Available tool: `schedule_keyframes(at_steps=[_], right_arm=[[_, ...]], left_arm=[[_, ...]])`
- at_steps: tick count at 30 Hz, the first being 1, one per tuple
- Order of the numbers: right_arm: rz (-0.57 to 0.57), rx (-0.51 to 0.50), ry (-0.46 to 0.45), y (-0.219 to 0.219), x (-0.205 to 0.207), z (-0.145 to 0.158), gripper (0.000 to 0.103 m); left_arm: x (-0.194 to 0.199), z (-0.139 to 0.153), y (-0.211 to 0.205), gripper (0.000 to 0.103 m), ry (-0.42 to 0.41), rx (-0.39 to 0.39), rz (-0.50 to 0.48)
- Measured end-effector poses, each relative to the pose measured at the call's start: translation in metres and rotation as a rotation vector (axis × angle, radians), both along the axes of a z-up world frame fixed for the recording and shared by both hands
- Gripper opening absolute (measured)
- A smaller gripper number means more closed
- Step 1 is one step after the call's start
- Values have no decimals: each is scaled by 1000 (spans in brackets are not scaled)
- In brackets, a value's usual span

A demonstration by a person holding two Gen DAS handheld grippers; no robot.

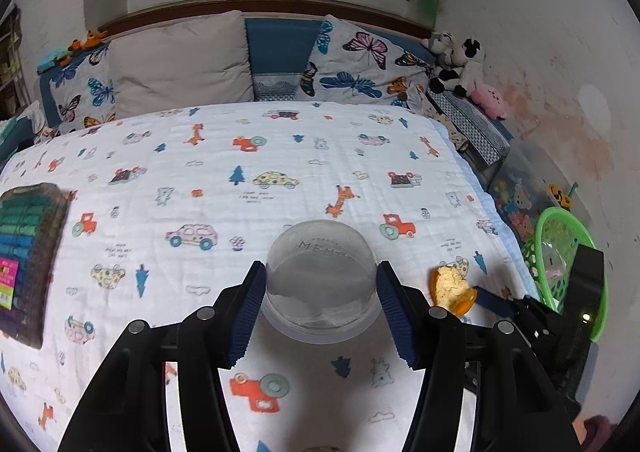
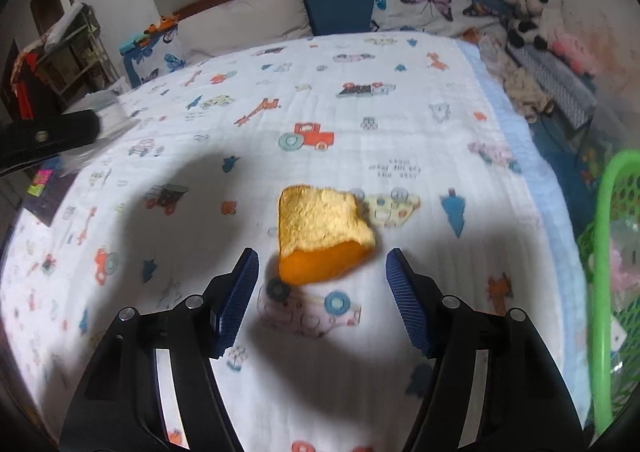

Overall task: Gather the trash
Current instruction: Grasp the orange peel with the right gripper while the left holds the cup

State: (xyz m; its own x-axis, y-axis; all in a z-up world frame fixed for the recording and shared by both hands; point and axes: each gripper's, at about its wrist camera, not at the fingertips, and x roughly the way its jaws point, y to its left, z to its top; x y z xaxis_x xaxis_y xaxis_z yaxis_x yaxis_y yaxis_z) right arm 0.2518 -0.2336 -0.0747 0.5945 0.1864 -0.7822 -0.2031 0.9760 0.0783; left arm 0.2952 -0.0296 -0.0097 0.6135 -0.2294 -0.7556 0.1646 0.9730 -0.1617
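Clear plastic dome lid (image 1: 320,280) sits clamped between your left gripper's (image 1: 320,272) blue pads, above the printed bedsheet (image 1: 240,155).

Your right gripper (image 2: 320,264) hangs with its jaws apart and nothing held; the orange peel (image 2: 322,236) lies on the sheet just ahead of the fingertips, pith side up, touching neither pad. In the left wrist view the same peel shows just right of the lid, with your right gripper's finger reaching to it. Green mesh basket (image 2: 604,252) stands off the bed's right edge. A marker set (image 1: 28,260) lies at the sheet's left edge, well apart from the lid.
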Motion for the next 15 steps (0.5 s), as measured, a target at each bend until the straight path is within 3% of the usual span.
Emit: schedule_keyframes(at_steps=[6,9,15], right_arm=[[12,-108,-21,14,7,-5,58],[12,-109,-19,13,8,-5,50],[19,-102,-30,12,7,-4,47]], left_arm=[[-17,5,21,55,-10,-24,56],[-30,6,32,55,-14,-27,88],[-53,2,54,55,8,-46,161]])
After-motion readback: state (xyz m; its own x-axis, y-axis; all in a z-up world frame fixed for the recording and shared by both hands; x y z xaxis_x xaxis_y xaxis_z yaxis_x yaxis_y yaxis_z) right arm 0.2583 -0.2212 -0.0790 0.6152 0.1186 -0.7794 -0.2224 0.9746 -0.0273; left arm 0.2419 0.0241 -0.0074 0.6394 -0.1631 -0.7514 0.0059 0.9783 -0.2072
